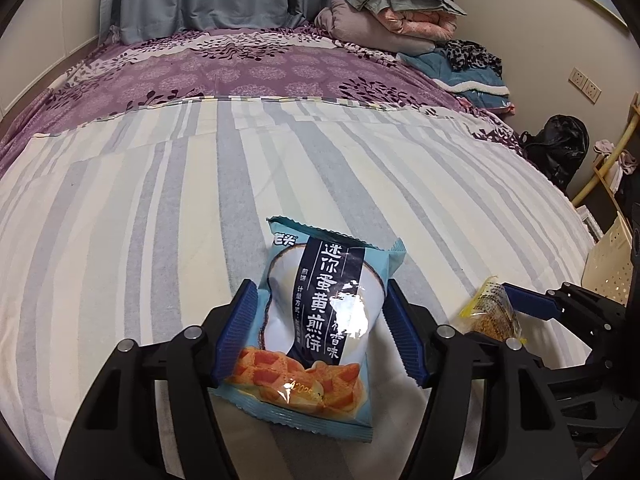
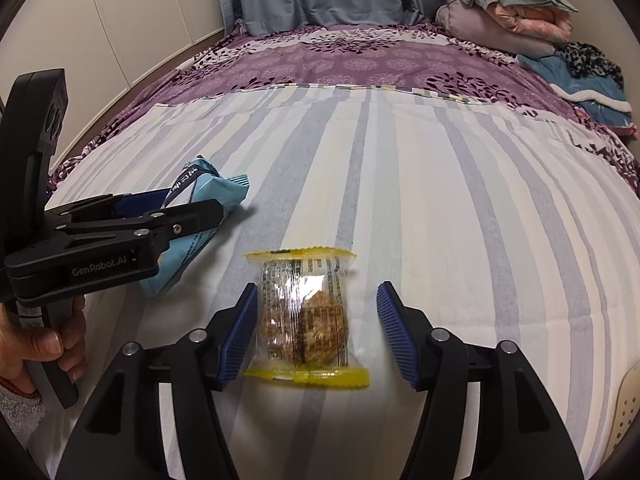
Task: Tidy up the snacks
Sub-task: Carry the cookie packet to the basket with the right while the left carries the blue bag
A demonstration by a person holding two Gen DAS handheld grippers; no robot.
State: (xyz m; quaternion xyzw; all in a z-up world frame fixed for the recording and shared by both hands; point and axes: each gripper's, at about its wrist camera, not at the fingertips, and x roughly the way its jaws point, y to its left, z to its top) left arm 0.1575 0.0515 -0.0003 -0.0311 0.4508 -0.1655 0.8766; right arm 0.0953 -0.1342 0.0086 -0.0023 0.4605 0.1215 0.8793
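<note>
A light blue snack bag (image 1: 316, 320) with dark Chinese lettering lies on the striped bed sheet (image 1: 160, 208), between the open fingers of my left gripper (image 1: 318, 300). The pads touch or nearly touch its sides. A small clear cookie packet with yellow ends (image 2: 304, 320) lies between the open fingers of my right gripper (image 2: 316, 296), with a gap on the right side. The packet (image 1: 490, 312) and right gripper (image 1: 532, 304) also show in the left wrist view. The blue bag (image 2: 200, 216) and left gripper (image 2: 160, 216) show in the right wrist view.
A cream perforated basket (image 1: 608, 268) stands off the bed's right edge, also seen in the right wrist view (image 2: 624, 412). Folded quilts (image 1: 392, 12) and clothes (image 1: 468, 68) are piled at the far right of the bed. A black bag (image 1: 560, 148) sits by the wall.
</note>
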